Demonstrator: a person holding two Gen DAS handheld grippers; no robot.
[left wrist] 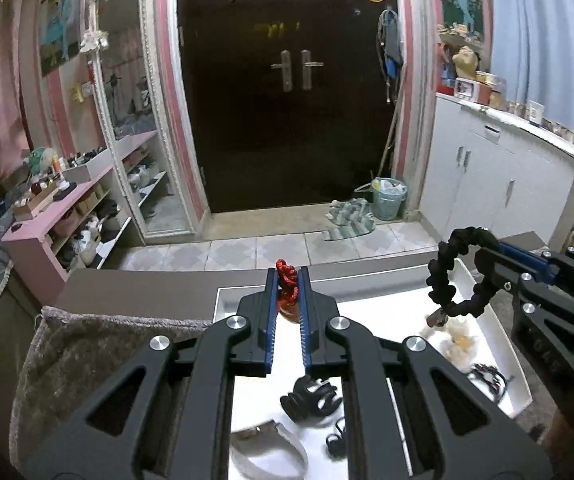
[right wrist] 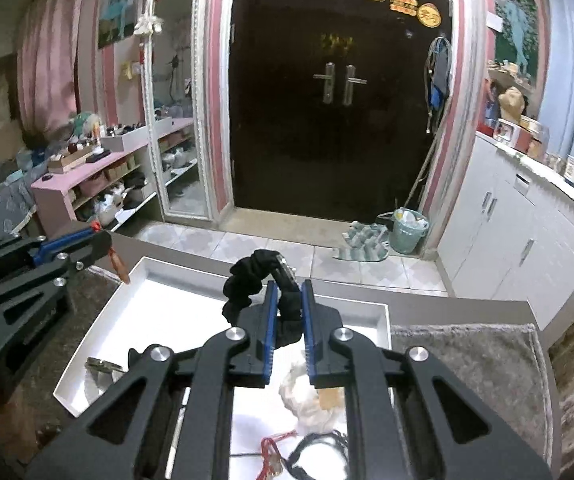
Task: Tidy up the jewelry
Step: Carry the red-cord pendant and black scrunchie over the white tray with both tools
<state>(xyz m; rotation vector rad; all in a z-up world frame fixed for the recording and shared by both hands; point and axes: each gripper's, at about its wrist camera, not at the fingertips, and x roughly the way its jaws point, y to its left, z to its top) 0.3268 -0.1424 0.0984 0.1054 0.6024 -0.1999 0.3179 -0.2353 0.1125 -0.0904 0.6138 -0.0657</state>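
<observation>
we see the red knotted ornament point(left wrist: 287, 280) clamped in our left gripper point(left wrist: 287, 284) above the white tray point(left wrist: 499, 344). our right gripper point(right wrist: 289, 300) is clamped on the black scrunchie point(right wrist: 247, 276), also over this tray.

A grey, smooth-topped table point(left wrist: 135, 292) carries everything. Directly on it sit a shallow white rectangular tray point(left wrist: 223, 300) and grey-brown shaggy plush mats; in the left wrist view one mat point(left wrist: 99, 356) lies at 9 o'clock of the tray, touching its edge, and in the right wrist view another point(right wrist: 467, 364) lies at 3 o'clock. On the tray floor in the left wrist view: a black plastic claw hair clip point(left wrist: 311, 400) near 6 o'clock, a pale curved band point(left wrist: 267, 448) at 7 o'clock, a small black looped piece point(left wrist: 337, 440) just beside the clip, a whitish fluffy piece point(left wrist: 461, 340) at 3 o'clock, and a black openwork clip point(left wrist: 487, 376) at 4 o'clock
</observation>
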